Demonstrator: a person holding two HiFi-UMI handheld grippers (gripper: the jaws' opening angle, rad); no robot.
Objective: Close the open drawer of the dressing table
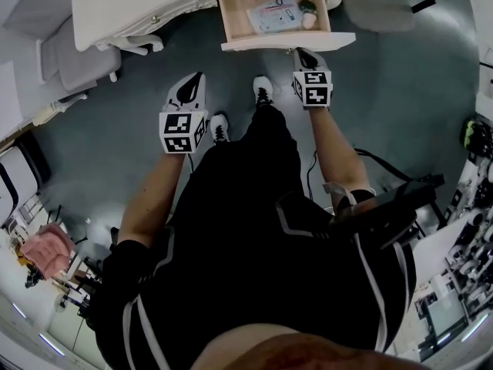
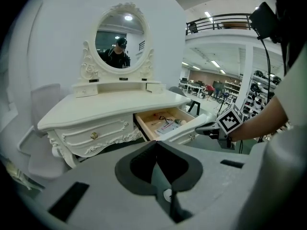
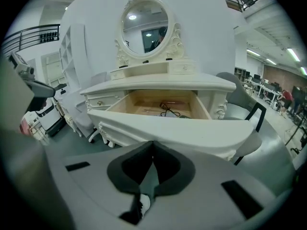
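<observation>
Beneath the vanity desk (image 1: 139, 2) top, the drawer (image 1: 289, 42) is pulled out, its front panel just ahead of the right gripper (image 1: 306, 55). On it and the left gripper (image 1: 194, 83), jaws are pressed together, empty. Approach is judged in hand; next, the panel must be pushed squarely inward.

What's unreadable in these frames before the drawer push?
- Head view: small items in the open cream wooden drawer are too small to identify.
- Right gripper view: its front panel hides the drawer's near floor.
- Either view: whether the right hand-held gripper touches that panel is unclear.
</observation>
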